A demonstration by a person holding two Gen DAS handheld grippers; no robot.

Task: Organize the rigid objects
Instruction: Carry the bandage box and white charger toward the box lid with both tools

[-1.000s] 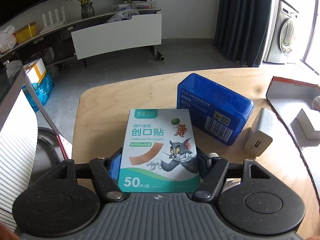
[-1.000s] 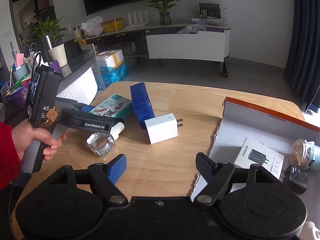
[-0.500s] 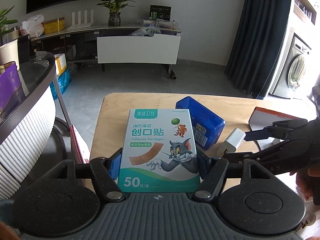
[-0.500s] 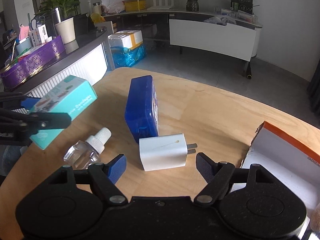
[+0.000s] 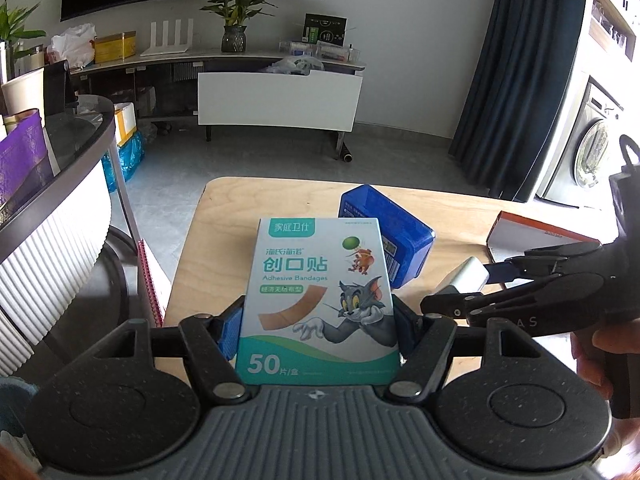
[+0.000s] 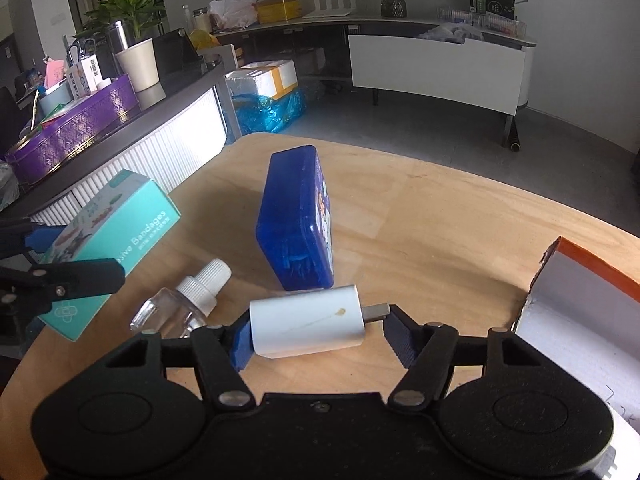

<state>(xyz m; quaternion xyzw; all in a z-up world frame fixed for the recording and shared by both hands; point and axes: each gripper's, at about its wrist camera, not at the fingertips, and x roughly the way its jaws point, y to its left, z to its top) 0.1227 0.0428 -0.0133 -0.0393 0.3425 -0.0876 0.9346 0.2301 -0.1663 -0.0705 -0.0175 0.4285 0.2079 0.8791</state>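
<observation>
My left gripper is shut on a teal and white box of adhesive bandages and holds it above the wooden table; the box also shows in the right wrist view. My right gripper is around a white plug charger that lies on the table. Its fingers stand at the charger's two ends; I cannot tell whether they press on it. A blue plastic case lies just beyond the charger. A small clear bottle with a white cap lies to its left.
An open white cardboard box with an orange rim stands at the table's right; it also shows in the left wrist view. A curved counter with a purple tin runs along the table's left side.
My right gripper has moved forward and down so its fingers now flank the white charger. My left gripper has lifted the bandage box a little higher and turned slightly.
</observation>
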